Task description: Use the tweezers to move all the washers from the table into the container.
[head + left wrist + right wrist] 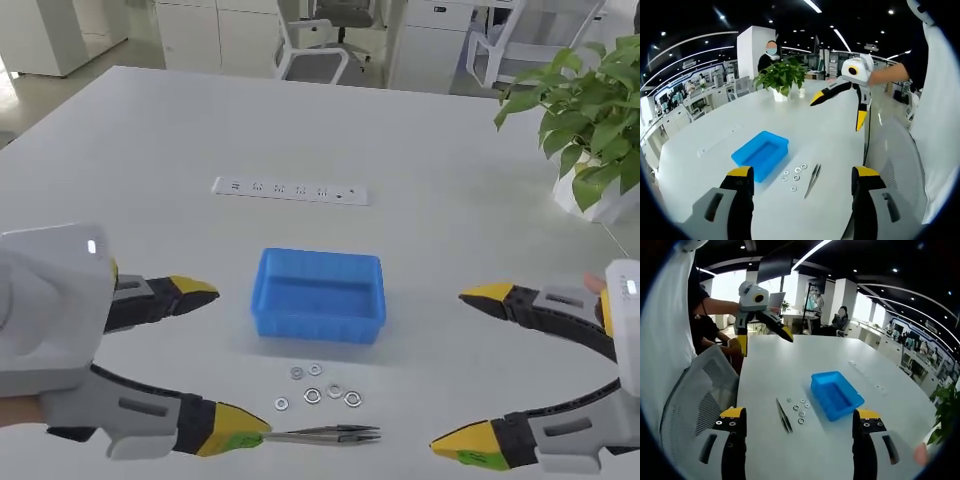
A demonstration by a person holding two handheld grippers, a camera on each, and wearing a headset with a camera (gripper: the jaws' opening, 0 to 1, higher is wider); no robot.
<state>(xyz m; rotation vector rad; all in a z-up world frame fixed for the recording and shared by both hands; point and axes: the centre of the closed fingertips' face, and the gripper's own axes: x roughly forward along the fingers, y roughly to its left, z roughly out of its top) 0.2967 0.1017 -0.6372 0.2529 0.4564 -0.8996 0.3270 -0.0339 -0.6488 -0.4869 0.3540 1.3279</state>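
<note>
We judged nothing done: left tool [240, 358] and right tool [448, 370] gaped empty, washers [316, 387] and tweezers [325, 434] lay by the table's [150, 130] near edge, and the container [320, 292] looked empty.

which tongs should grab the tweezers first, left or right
Left. In the head view the left tongs are open, with one tip right beside the end of the tweezers. The right tongs, also open, sit clearly farther from them.

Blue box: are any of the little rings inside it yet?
No: the washers all lie on the table in front of the blue box, whose inside is bare.
</note>
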